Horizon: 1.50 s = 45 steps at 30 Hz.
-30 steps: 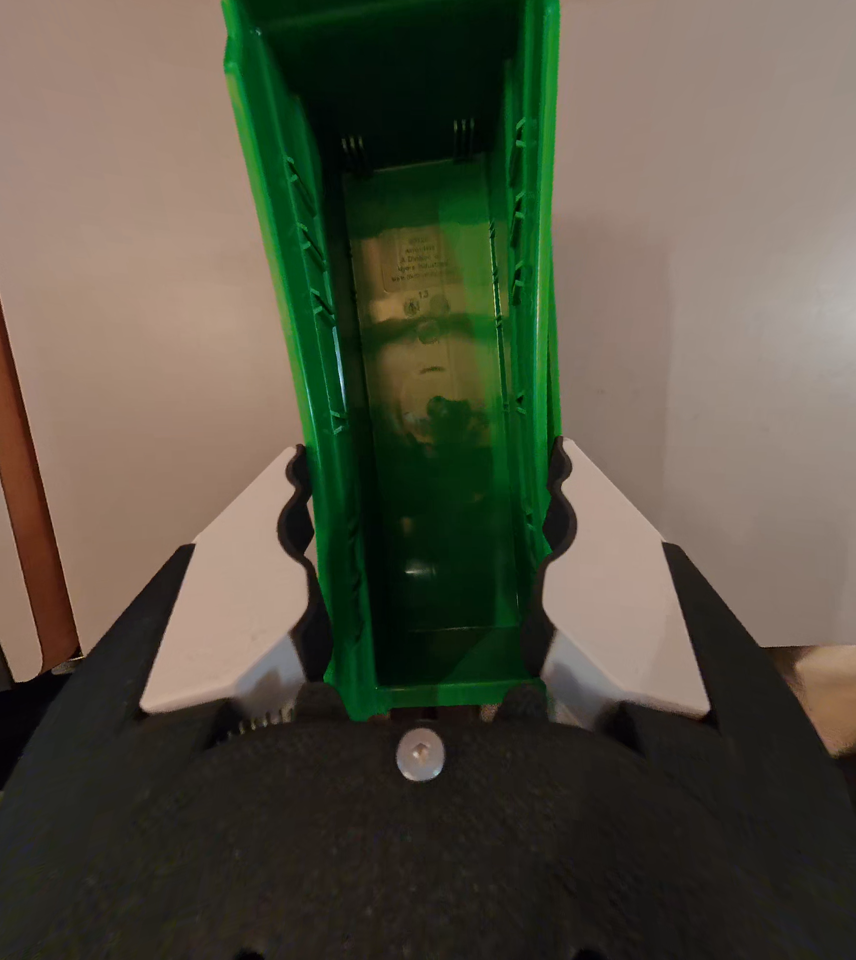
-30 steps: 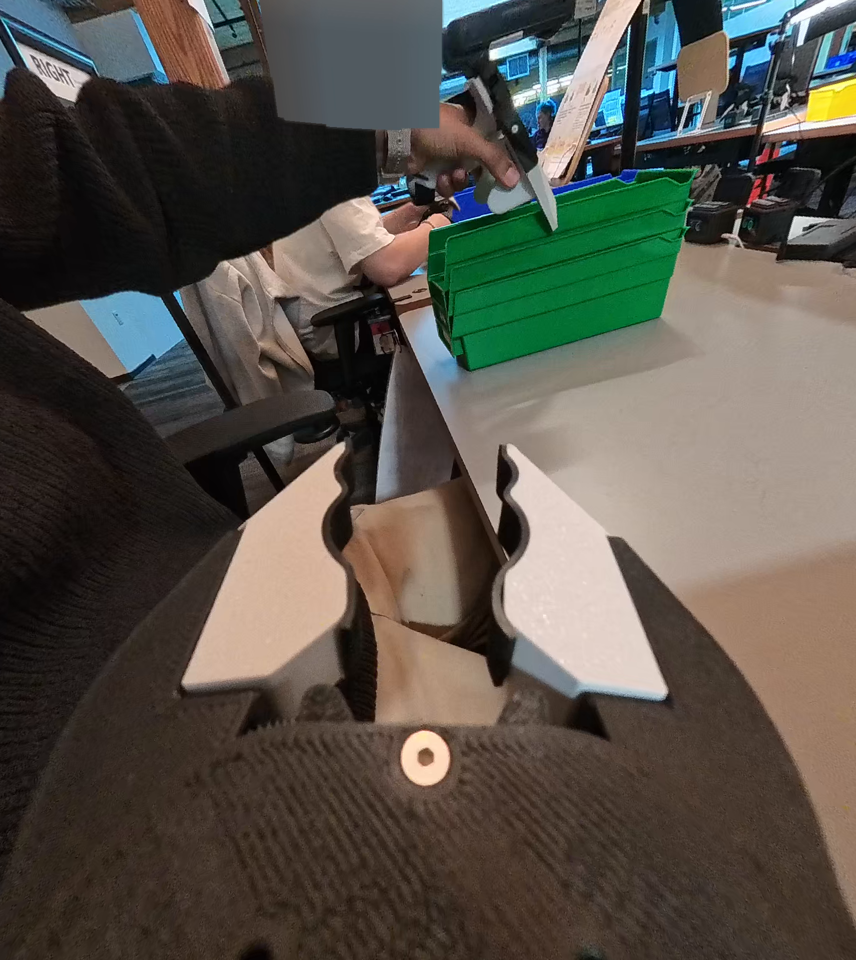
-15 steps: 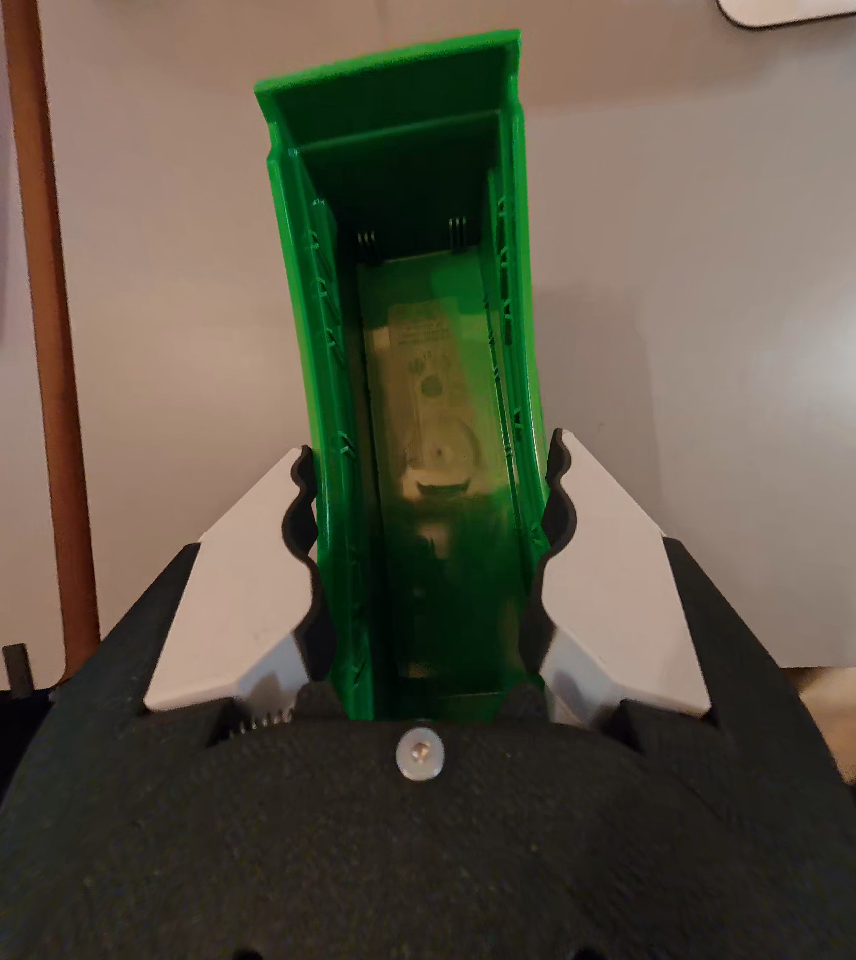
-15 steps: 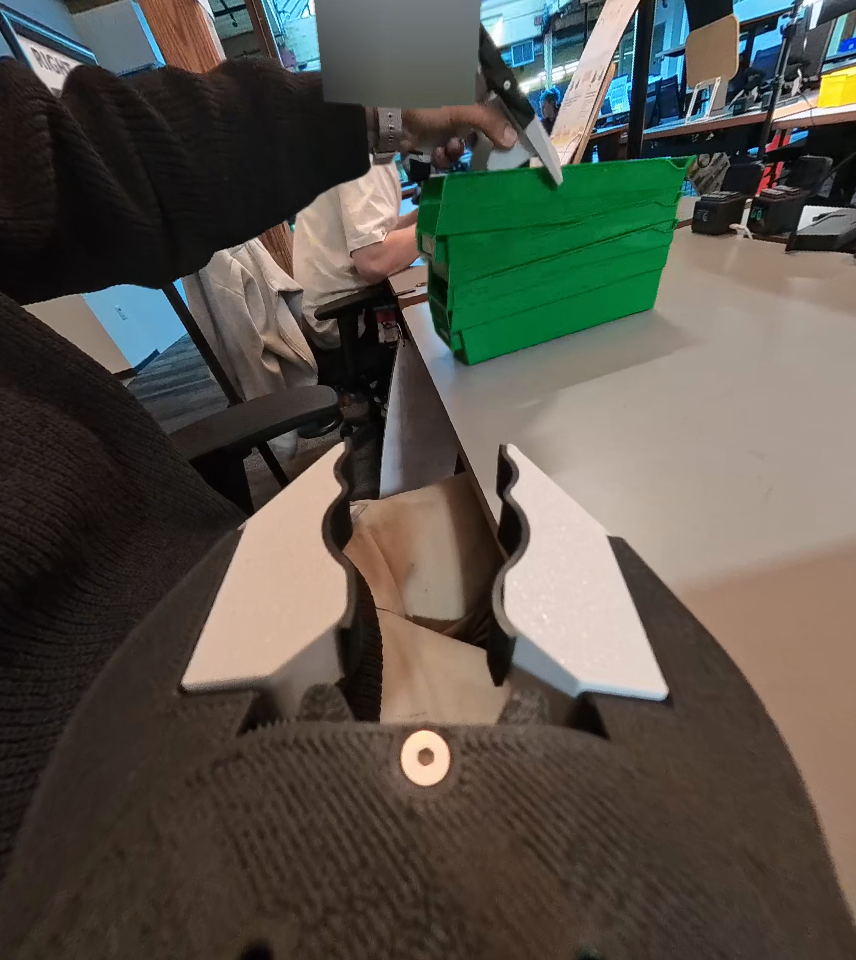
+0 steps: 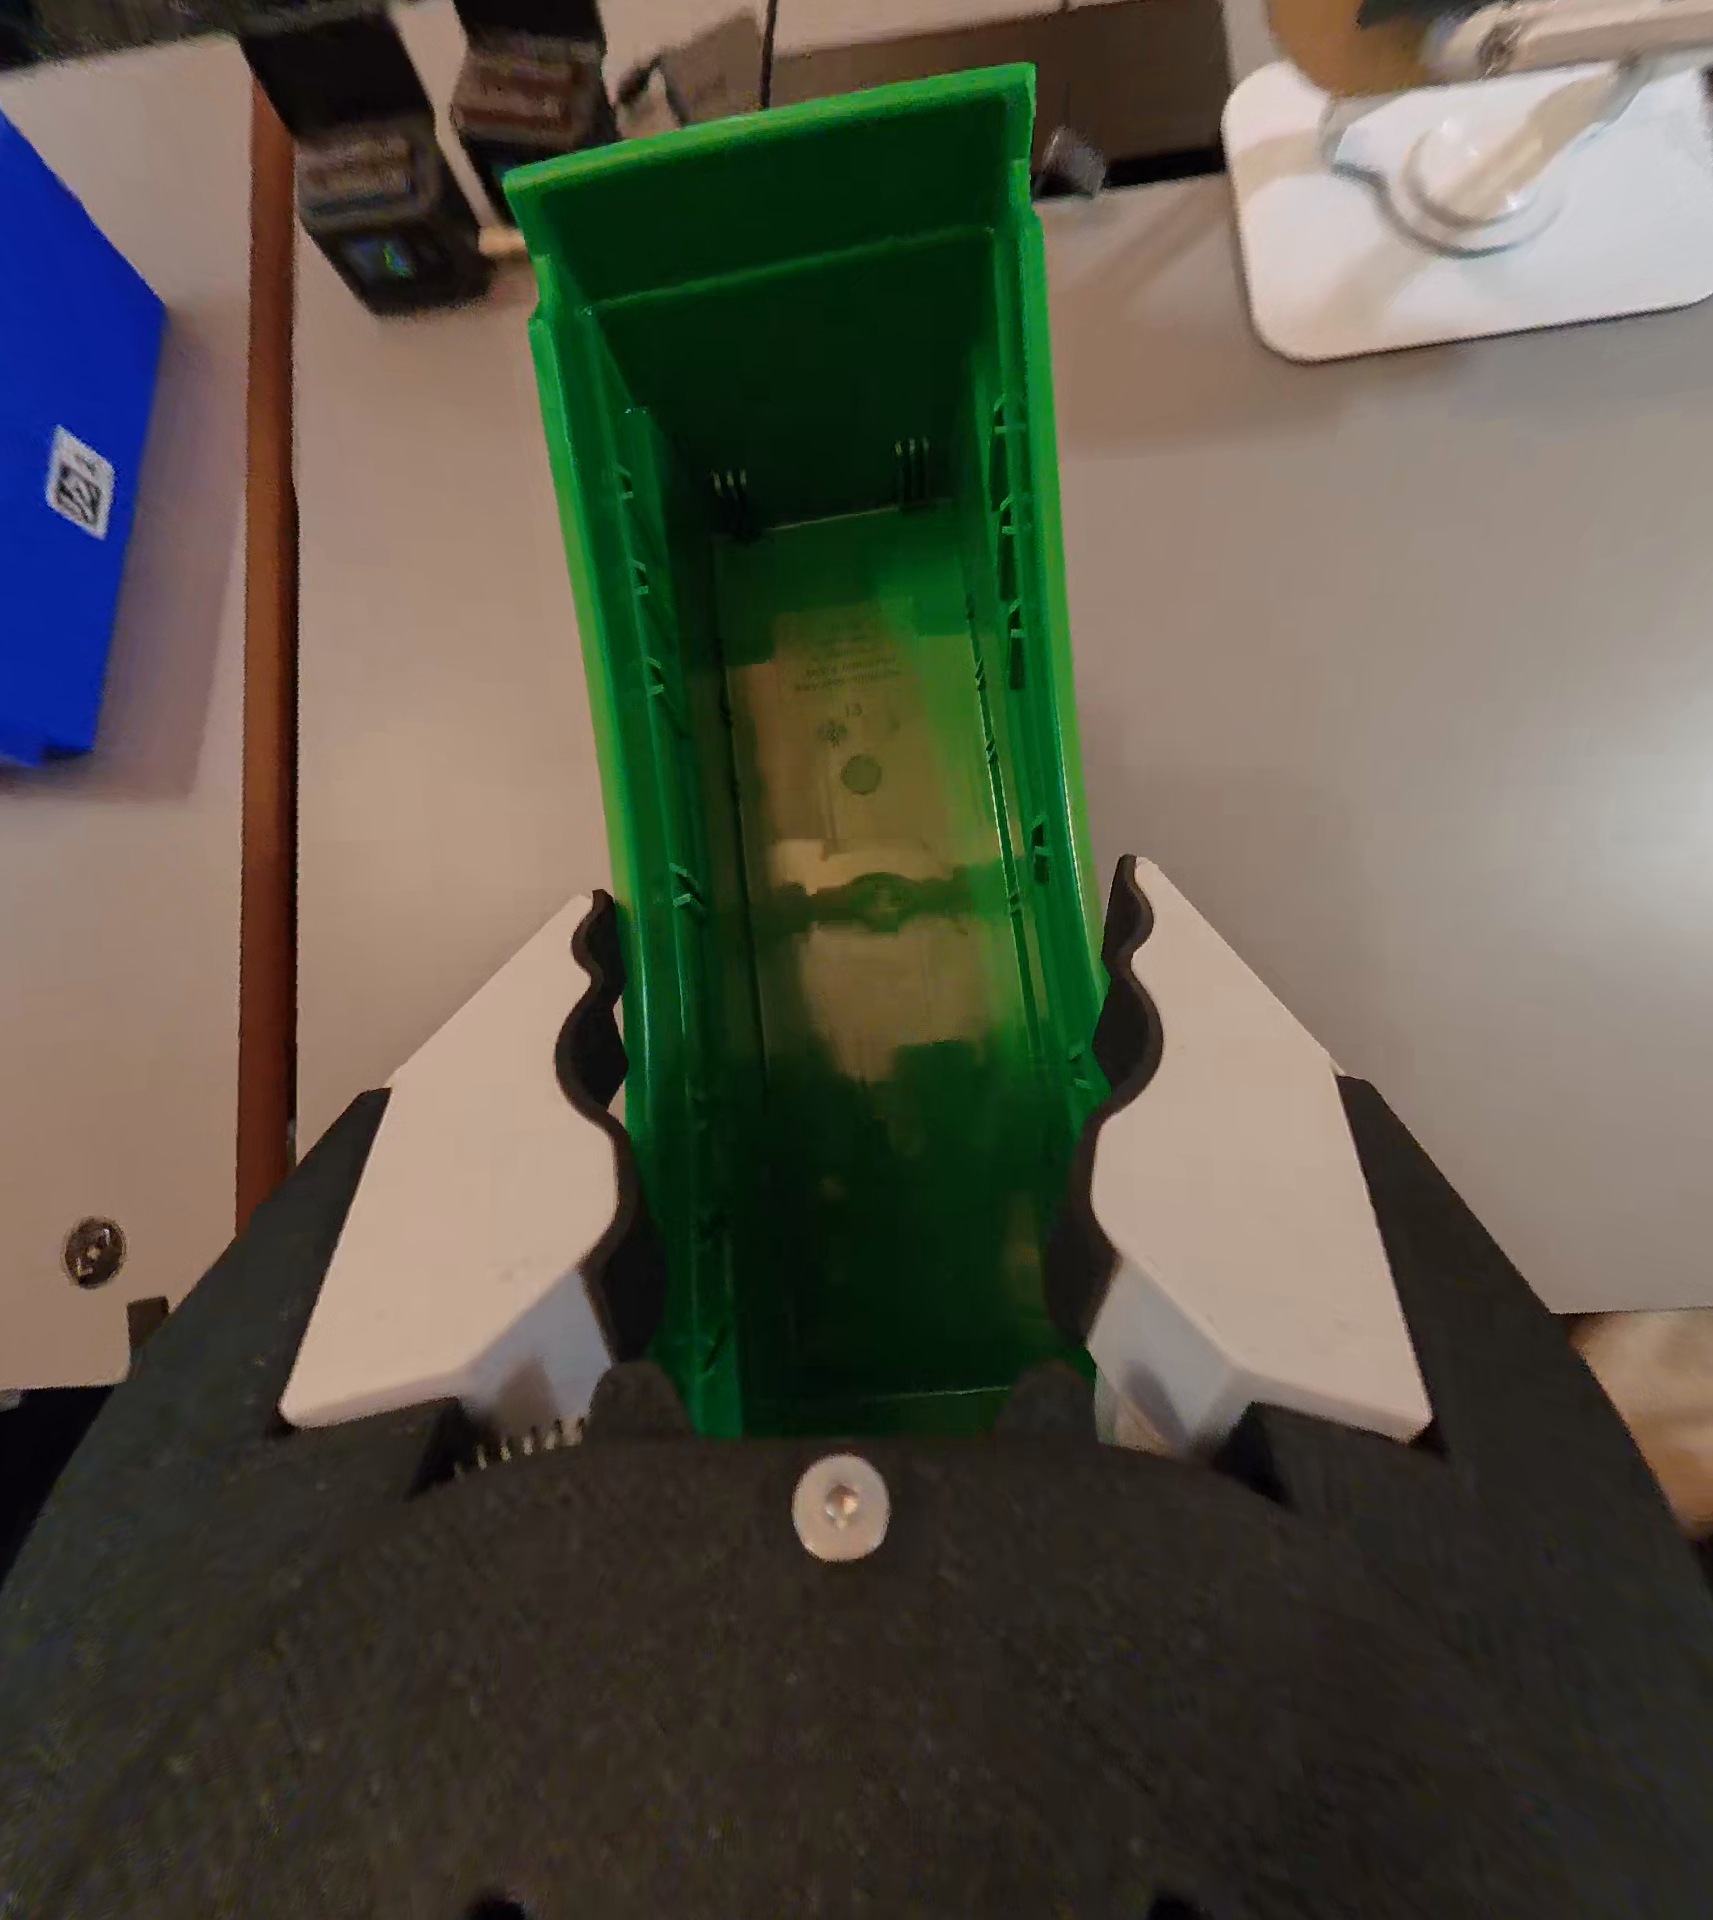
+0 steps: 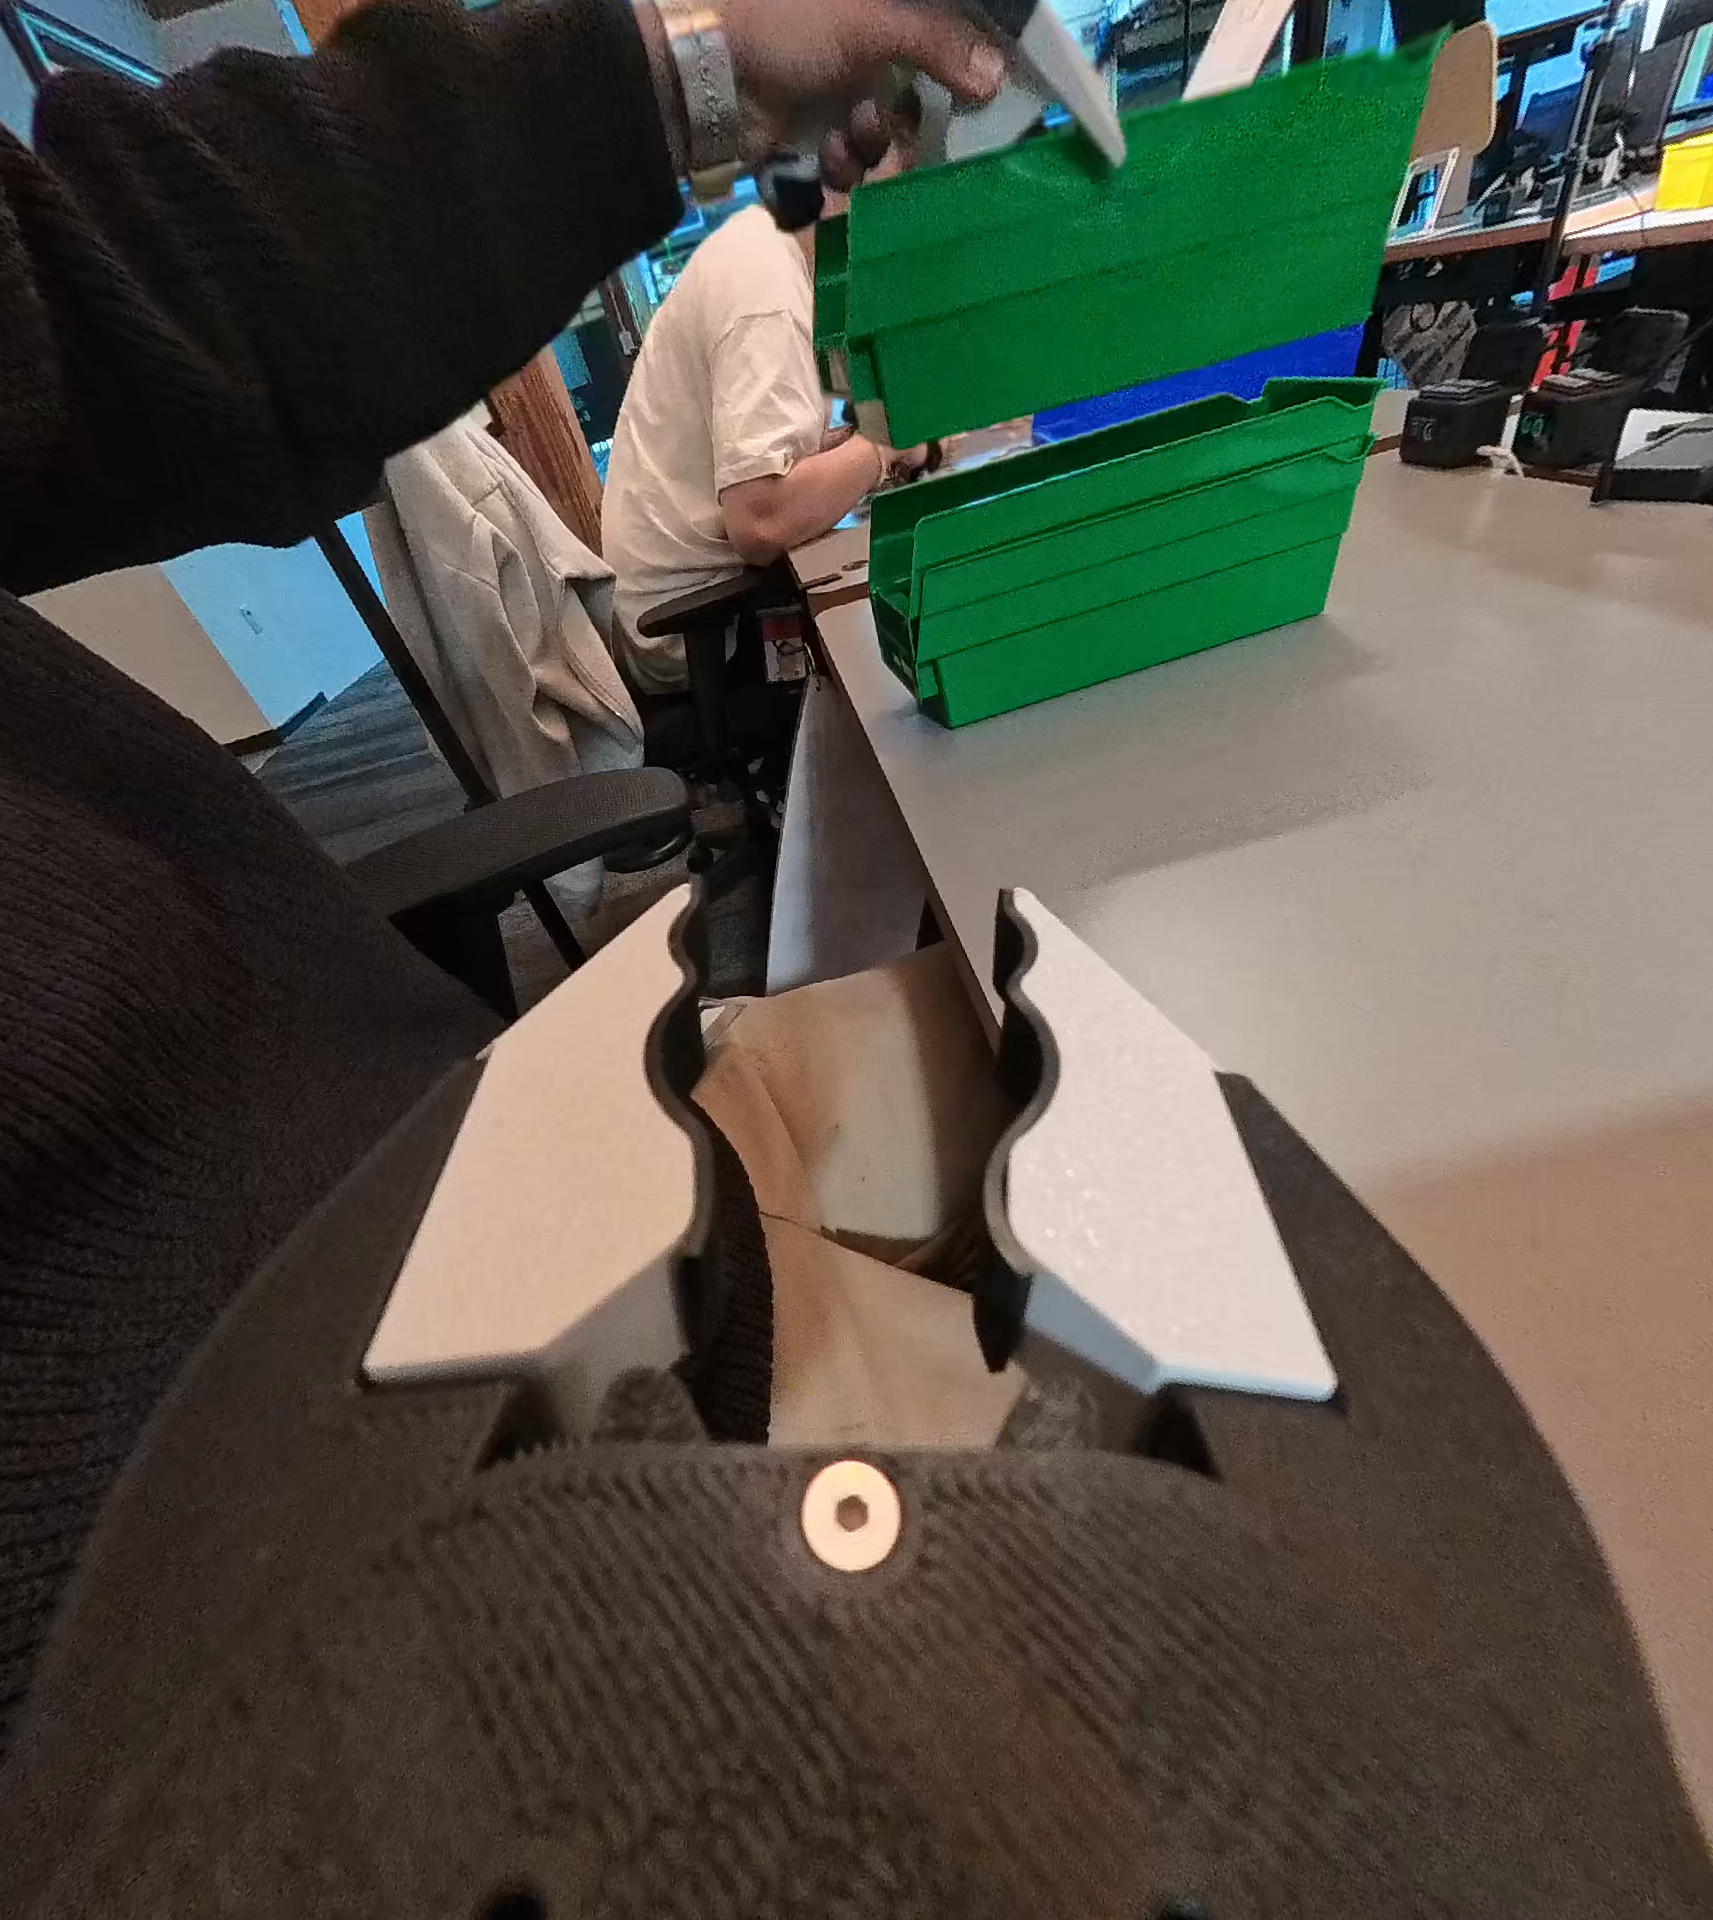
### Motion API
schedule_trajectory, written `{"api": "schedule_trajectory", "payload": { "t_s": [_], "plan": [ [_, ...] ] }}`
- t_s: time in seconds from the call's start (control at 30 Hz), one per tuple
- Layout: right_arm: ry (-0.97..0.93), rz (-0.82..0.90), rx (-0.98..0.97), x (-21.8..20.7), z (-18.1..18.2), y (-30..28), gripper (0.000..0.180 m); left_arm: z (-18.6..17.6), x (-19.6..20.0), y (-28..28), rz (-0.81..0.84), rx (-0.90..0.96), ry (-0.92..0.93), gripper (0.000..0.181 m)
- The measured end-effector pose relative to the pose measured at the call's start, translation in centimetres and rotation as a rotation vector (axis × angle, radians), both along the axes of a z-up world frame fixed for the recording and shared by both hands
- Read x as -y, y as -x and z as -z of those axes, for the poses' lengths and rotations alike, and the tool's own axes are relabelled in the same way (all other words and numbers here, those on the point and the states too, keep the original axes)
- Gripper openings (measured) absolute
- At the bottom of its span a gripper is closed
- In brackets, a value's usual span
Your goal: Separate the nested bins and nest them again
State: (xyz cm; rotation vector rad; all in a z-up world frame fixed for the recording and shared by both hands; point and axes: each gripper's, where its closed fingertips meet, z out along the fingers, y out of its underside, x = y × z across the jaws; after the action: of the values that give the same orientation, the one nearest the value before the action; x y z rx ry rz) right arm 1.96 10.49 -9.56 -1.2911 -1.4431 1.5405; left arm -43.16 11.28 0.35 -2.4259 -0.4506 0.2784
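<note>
Green bin (image 5: 852,935) clamped by left fingers (image 5: 603,1091), near end hidden | right fingers (image 6: 1122,1143) apart, empty

The lifted bin (image 6: 1112,270) hangs at twelve o'clock over the stacked bins (image 6: 1132,582) (apart), on the table (image 6: 1454,831).

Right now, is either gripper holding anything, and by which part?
Left gripper clamps the green bin across its long side walls, near one end. Right gripper holds nothing.
</note>
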Motion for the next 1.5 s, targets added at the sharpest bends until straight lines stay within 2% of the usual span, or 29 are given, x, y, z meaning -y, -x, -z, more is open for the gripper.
{"api": "schedule_trajectory", "payload": {
  "t_s": [0.17, 0.3, 0.43, 0.57, 0.67, 0.87, 1.0, 1.13, 1.27, 1.4, 1.5],
  "plan": [
    [0.006, 0.032, -0.046, -0.1, -1.1, -0.1, 0.057, -3.1, -2.2, -5.1, 0.13, -0.045, -0.036, 0.093],
    [-0.022, 0.055, -0.085, 0.0, -2.1, -0.4, 0.057, -2.4, -6.0, -12.4, 0.297, -0.024, -0.051, 0.094],
    [-0.042, 0.057, -0.089, 0.2, -2.3, -0.6, 0.056, 1.3, -11.0, -21.2, 0.47, 0.045, -0.072, 0.095],
    [-0.026, 0.037, -0.093, 0.9, -2.6, -0.7, 0.058, 7.9, -15.3, -28.3, 0.593, 0.058, -0.029, 0.095],
    [-0.072, 0.047, -0.088, 1.1, -2.5, -0.8, 0.058, 11.8, -17.6, -31.2, 0.622, 0.075, 0.005, 0.095],
    [-0.009, 0.015, -0.074, 1.1, -2.3, -0.8, 0.06, 15.3, -21.1, -33.0, 0.569, 0.089, 0.001, 0.106],
    [-0.022, 0.036, -0.061, 0.5, -1.8, -0.7, 0.06, 16.0, -21.3, -32.7, 0.543, 0.074, 0.003, 0.115],
    [-0.025, 0.052, -0.037, 0.0, -0.9, -0.4, 0.06, 16.0, -19.5, -31.1, 0.493, 0.127, -0.025, 0.121],
    [0.021, 0.075, -0.056, -0.7, -1.0, -0.1, 0.058, 14.5, -16.5, -29.8, 0.447, 0.203, -0.138, 0.104],
    [0.083, 0.128, -0.08, -2.0, -1.1, 0.3, 0.057, 13.2, -13.1, -29.4, 0.479, 0.321, -0.23, 0.106],
    [0.079, 0.156, -0.039, -2.5, 0.2, 1.0, 0.056, 14.7, -10.5, -27.7, 0.488, 0.325, -0.222, 0.103]
  ]
}}
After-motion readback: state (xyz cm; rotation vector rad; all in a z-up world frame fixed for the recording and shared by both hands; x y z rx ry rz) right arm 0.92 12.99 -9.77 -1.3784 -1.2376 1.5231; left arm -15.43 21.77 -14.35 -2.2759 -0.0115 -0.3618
